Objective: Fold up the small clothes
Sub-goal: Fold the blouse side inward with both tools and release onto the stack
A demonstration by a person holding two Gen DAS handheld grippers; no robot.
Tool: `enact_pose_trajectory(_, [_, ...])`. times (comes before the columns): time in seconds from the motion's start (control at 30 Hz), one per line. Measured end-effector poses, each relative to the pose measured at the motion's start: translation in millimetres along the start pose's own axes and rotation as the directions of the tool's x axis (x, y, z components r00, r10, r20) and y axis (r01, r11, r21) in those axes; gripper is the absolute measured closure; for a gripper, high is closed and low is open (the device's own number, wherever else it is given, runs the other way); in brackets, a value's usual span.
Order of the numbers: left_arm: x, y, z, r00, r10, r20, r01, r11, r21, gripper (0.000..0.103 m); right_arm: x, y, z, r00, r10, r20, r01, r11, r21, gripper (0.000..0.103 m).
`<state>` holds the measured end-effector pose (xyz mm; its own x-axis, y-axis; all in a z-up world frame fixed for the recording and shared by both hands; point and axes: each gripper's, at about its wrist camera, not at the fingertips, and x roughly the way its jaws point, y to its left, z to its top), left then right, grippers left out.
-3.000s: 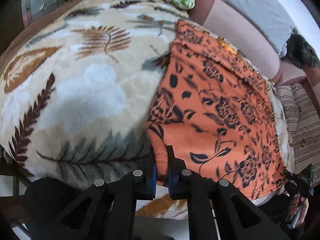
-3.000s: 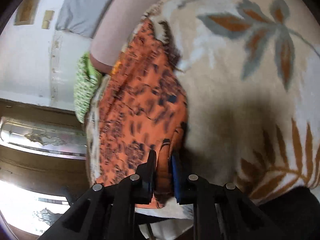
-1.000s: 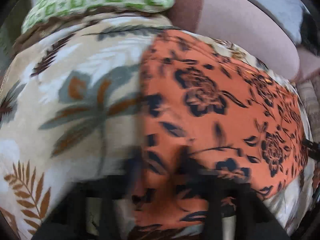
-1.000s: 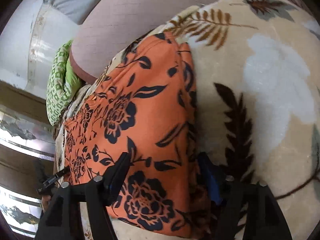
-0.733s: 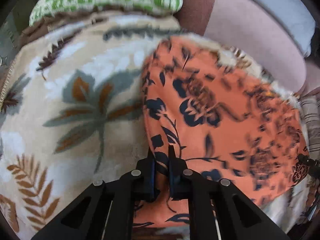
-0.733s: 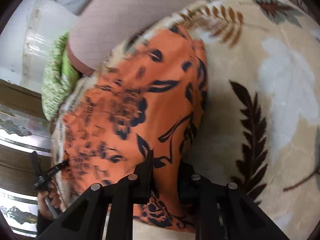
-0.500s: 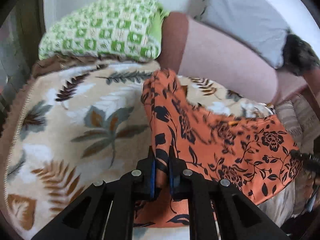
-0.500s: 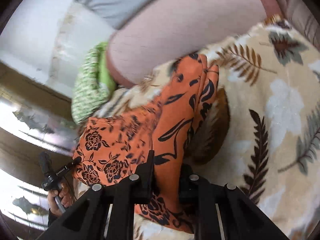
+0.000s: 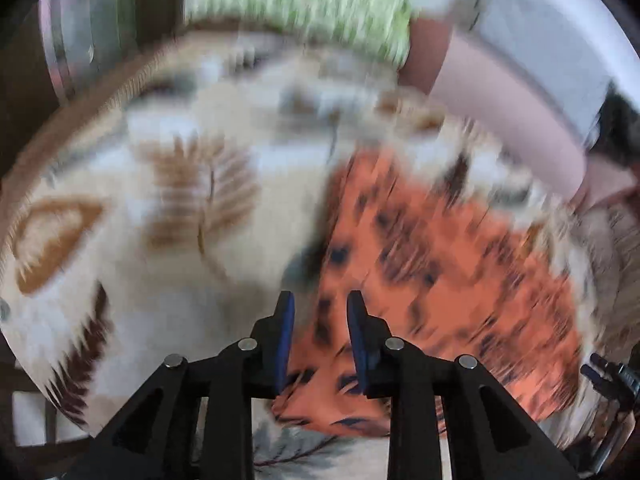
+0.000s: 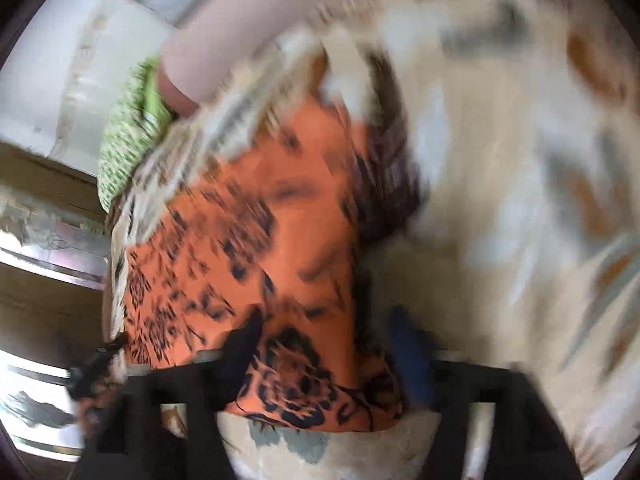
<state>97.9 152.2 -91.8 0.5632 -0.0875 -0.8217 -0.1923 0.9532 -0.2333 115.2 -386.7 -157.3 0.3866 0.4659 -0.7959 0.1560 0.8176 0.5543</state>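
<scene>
Home bedroom or living room: bed or sofa draped in leaf-print fleece blanket (image 9: 168,216), green checked pillow (image 9: 304,12) top centre, pink bolster (image 9: 512,112) upper right, white wall (image 10: 48,60) behind.

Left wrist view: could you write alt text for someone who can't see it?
An orange floral cloth lies on a leaf-patterned blanket, its near edge framed by the opening left gripper. A green cushion sits behind; the picture is motion-blurred.

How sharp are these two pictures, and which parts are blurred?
Left wrist view: the leaf-print blanket and orange floral cloth are smeared by motion, but the left gripper, its jaws opening, stays crisp. Right wrist view: everything is smeared, even the right gripper; both views bulge like a fisheye.
</scene>
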Motion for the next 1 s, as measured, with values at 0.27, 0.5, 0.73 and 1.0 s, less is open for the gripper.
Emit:
enact_pose_trajectory(0.27, [30.3, -36.5, 41.7, 0.998, -0.047, 0.034, 0.038, 0.971, 0.234, 0.069, 17.0, 38.2, 67.0, 0.993, -0.012, 0.115, 0.028, 0.989, -0.144, 0.029])
enact_pose_trajectory(0.5, [114.3, -27.7, 71.2, 0.991, 0.033, -0.13, -0.007, 0.98, 0.198, 0.069, 92.8, 21.0, 97.1, 0.989, -0.145, 0.011, 0.145, 0.975, -0.167, 0.03])
enact_pose_trajectory(0.73, [128.5, -35.8, 80.4, 0.992, 0.03, -0.125, 0.0, 0.972, 0.236, 0.095, 90.6, 30.3, 100.8, 0.972, -0.221, 0.076, 0.232, 0.945, -0.231, 0.089])
enact_pose_trajectory(1.0, [130.1, -19.6, 81.6, 0.993, 0.029, -0.113, -0.018, 0.995, 0.1, 0.095, 88.2, -17.0, 103.3, 0.982, -0.172, 0.078, 0.174, 0.984, -0.028, 0.086])
